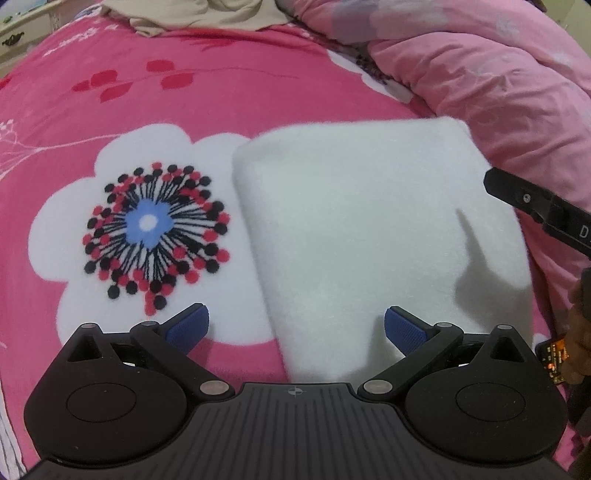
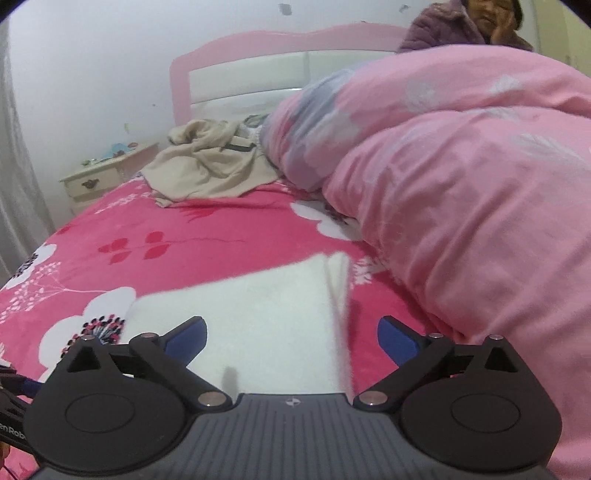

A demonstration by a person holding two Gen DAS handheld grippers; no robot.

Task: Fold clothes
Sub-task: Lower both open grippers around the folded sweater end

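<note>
From the left wrist camera we look down on a white, fleecy garment [image 1: 369, 236] folded into a neat rectangle and lying flat on the hot-pink floral fleece bedspread [image 1: 184, 103], just beside a large white printed flower with a blue centre [image 1: 147, 221]. Our left gripper [image 1: 295, 326] stands wide, its blue pads spread either side of the fold's near left edge and holding nothing. The black finger of our right gripper [image 1: 517, 194] pokes in at the right edge, over the far right corner of the fold. Beyond, a crumpled beige garment [image 1: 184, 14] waits at the top of the bed, and a pale pink quilted duvet [image 1: 480, 74] is heaped along the right.

From the right wrist camera the same folded white piece [image 2: 258, 325] sits directly below and ahead, its right-hand edge showing stacked layers that look slightly lifted. Our right gripper [image 2: 291, 332] is also spread wide and empty. The beige garment [image 2: 210, 166] lies well apart near the pink headboard [image 2: 288, 44], with a cream bedside cabinet [image 2: 99, 181] to the left.

We judge this fold nearly finished. The risks: an open pad snagging the raised right edge and peeling the layers apart, or the soft fleece sliding on the equally soft bedspread if we nudge it sideways. Reaching for the beige piece, we could also drag a finger across the stack.
</note>
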